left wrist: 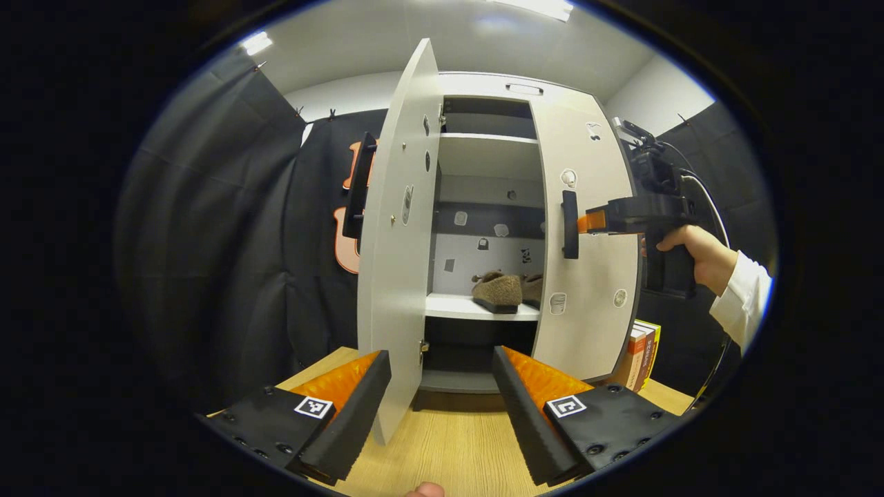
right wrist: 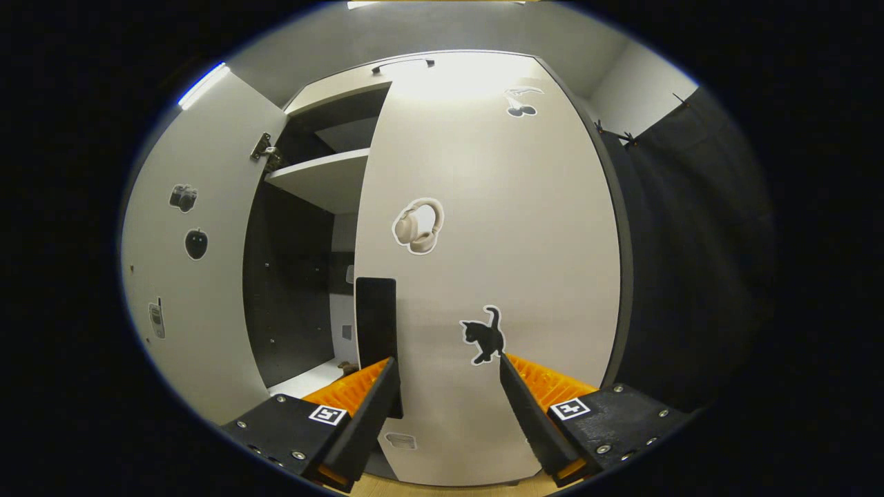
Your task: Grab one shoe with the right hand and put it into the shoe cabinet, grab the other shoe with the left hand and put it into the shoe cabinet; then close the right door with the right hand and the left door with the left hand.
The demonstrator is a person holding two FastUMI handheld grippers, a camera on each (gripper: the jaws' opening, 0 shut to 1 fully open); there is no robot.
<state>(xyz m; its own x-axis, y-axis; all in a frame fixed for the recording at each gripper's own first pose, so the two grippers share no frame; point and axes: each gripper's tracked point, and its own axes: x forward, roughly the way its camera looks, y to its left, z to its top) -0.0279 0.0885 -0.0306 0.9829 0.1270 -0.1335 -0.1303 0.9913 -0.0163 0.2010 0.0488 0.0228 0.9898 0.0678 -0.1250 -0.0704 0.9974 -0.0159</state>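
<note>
Right gripper (right wrist: 445,386), jaws spread, presses the right door (right wrist: 497,228) nearly closed over both shoes (left wrist: 498,291); left gripper (left wrist: 442,383) waits open.

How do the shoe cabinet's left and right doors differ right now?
The pale grey left door swings wide open, edge-on toward the left gripper; the pale grey right door is nearly shut. The right gripper is up against the right door; nothing touches the left one. Both carry stickers and a black handle.
</note>
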